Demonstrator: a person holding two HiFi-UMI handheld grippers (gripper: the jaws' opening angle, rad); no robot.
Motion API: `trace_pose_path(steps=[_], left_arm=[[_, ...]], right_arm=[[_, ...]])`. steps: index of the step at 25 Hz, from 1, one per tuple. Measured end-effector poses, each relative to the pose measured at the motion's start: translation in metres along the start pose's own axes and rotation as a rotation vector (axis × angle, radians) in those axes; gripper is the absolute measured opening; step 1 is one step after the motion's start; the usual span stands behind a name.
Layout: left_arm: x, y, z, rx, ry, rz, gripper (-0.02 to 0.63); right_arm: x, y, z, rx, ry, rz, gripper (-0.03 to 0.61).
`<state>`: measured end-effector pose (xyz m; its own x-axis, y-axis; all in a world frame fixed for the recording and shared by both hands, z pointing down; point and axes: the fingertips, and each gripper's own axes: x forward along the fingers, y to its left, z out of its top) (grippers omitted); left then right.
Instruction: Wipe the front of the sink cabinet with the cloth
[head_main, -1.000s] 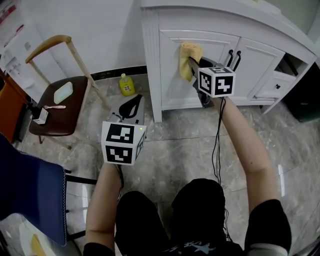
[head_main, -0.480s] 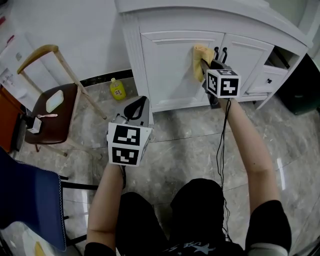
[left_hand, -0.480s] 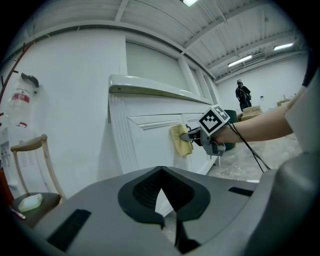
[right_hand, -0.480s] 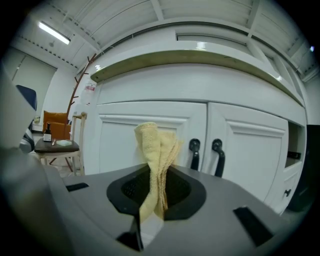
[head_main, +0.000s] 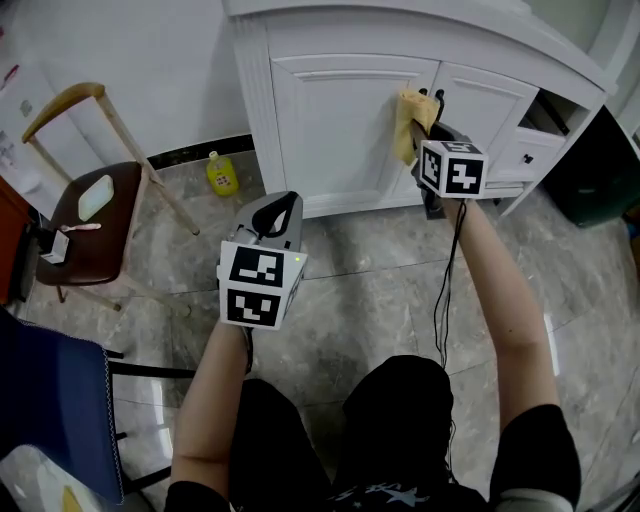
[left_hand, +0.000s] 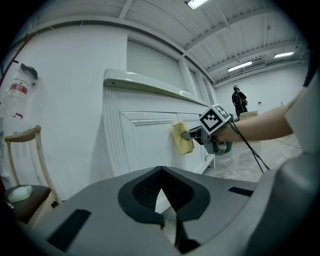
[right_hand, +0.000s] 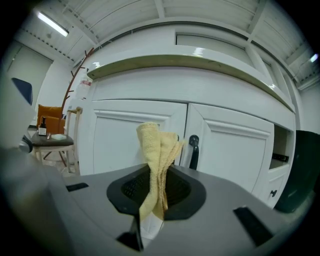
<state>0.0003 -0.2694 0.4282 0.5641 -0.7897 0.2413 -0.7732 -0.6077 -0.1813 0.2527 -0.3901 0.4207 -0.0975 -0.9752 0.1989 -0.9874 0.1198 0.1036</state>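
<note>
The white sink cabinet (head_main: 330, 130) stands ahead on the tiled floor. A yellow cloth (head_main: 411, 120) is pressed against the right edge of its left door, beside the black door handles (right_hand: 193, 150). My right gripper (head_main: 425, 132) is shut on the cloth (right_hand: 159, 165), which sticks up from between the jaws. My left gripper (head_main: 276, 214) hovers lower, over the floor in front of the cabinet's left side, shut with nothing in it. In the left gripper view the cloth (left_hand: 183, 138) and right gripper (left_hand: 194, 135) show against the cabinet front (left_hand: 145, 142).
A wooden chair (head_main: 90, 215) with small items on its seat stands at left. A yellow bottle (head_main: 222, 173) sits on the floor by the wall. A blue chair back (head_main: 50, 400) is near left. An open drawer bay (head_main: 548, 112) and dark bin (head_main: 600, 165) lie right.
My right gripper has carried the cloth rightward across the left door, up to the handles. The left gripper has stayed low in front of the cabinet.
</note>
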Motion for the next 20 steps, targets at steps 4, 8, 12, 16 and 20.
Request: trace_pose_path(steps=[4, 8, 12, 16, 20], left_arm=[[-0.004, 0.003, -0.005, -0.003, 0.002, 0.001, 0.015], [-0.018, 0.018, -0.015, -0.008, 0.003, 0.026, 0.015], [-0.03, 0.042, -0.032, -0.012, 0.033, 0.078, 0.015], [-0.043, 0.062, -0.04, -0.019, 0.036, 0.115, 0.015], [-0.06, 0.083, -0.053, -0.034, 0.05, 0.166, 0.015]], right_arm=[[-0.002, 0.005, 0.001, -0.025, 0.001, -0.009, 0.061], [-0.004, 0.021, 0.001, -0.019, -0.003, 0.013, 0.061], [0.001, 0.062, 0.003, -0.036, -0.024, 0.1, 0.061], [0.011, 0.121, 0.005, -0.037, -0.068, 0.227, 0.061], [0.019, 0.182, -0.004, -0.04, -0.077, 0.357, 0.061]])
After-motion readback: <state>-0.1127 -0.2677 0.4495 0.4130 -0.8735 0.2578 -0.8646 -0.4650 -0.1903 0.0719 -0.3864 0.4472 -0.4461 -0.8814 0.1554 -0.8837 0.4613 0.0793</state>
